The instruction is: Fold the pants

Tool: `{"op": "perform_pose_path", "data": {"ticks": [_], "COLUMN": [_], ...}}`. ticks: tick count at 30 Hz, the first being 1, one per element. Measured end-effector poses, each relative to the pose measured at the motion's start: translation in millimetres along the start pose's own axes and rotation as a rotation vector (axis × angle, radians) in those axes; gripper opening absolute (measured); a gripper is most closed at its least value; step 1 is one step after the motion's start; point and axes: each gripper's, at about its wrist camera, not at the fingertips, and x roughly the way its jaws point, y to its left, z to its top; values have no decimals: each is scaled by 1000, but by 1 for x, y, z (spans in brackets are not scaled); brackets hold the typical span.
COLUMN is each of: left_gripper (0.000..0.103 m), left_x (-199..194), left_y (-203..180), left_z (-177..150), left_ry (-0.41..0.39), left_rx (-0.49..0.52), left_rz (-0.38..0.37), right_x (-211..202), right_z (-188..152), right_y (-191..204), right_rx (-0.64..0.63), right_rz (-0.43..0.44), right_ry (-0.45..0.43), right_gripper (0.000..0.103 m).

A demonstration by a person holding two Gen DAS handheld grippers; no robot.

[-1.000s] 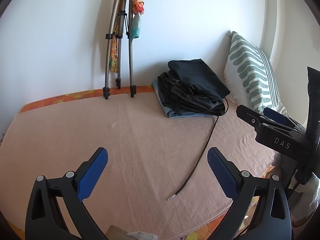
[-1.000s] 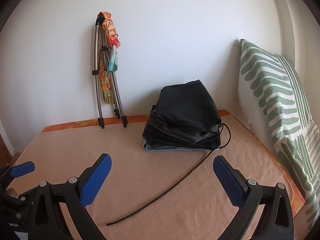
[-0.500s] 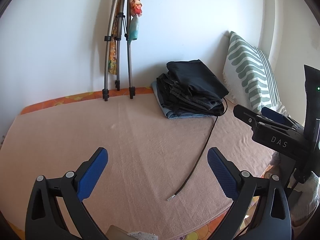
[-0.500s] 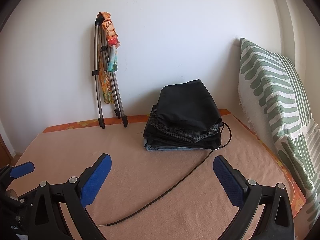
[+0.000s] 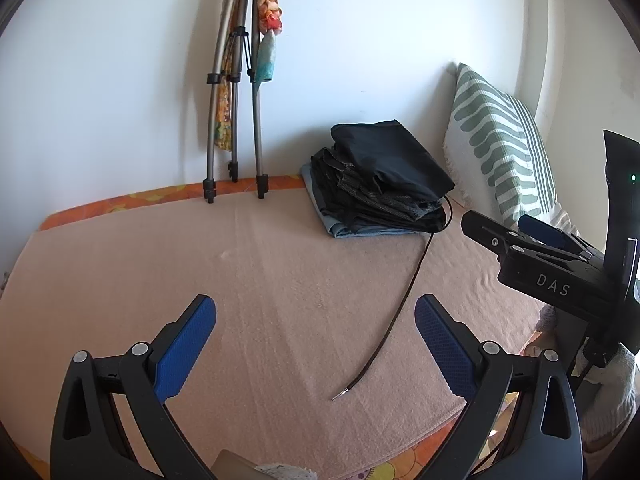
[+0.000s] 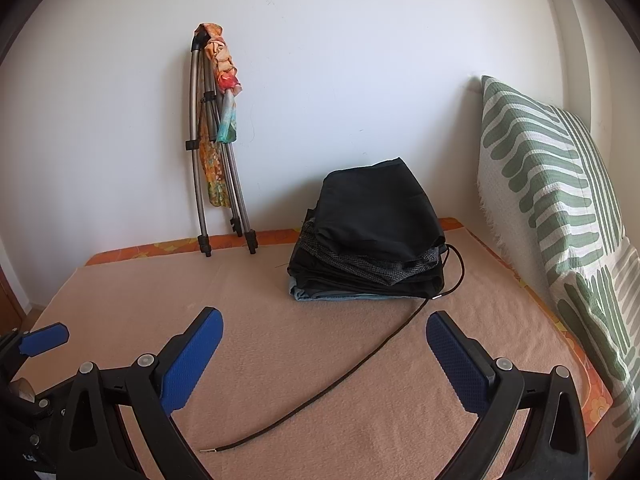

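Black folded pants [image 6: 380, 216] atop clothes stack [image 6: 366, 276], far end of bed near wall, just left of pillow [image 6: 560, 208]. Dark cord [image 6: 340, 380] trailing from stack across peach blanket [image 6: 280, 320] toward near edge. Left gripper [image 5: 316, 344] spread wide, empty, above blanket. Right gripper [image 6: 324, 352] likewise wide, holding nothing, well short of stack. Folded tripod [image 6: 216, 152] leaning on wall, colourful cloth [image 6: 224, 92] draped over it.
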Motion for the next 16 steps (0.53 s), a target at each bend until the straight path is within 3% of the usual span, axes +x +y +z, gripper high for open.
{"op": "perform_pose_path", "data": {"ticks": [16], "left_gripper": [100], "left_x": [-1], "left_y": [-6], "left_z": [-4], "left_ry": [-19], "left_rx": [22], "left_rz": [41], "right_x": [2], "right_z": [-2], "right_y": [4], "right_rx": [-13], "right_rz": [6], "right_ry": [11], "right_gripper": [103]}}
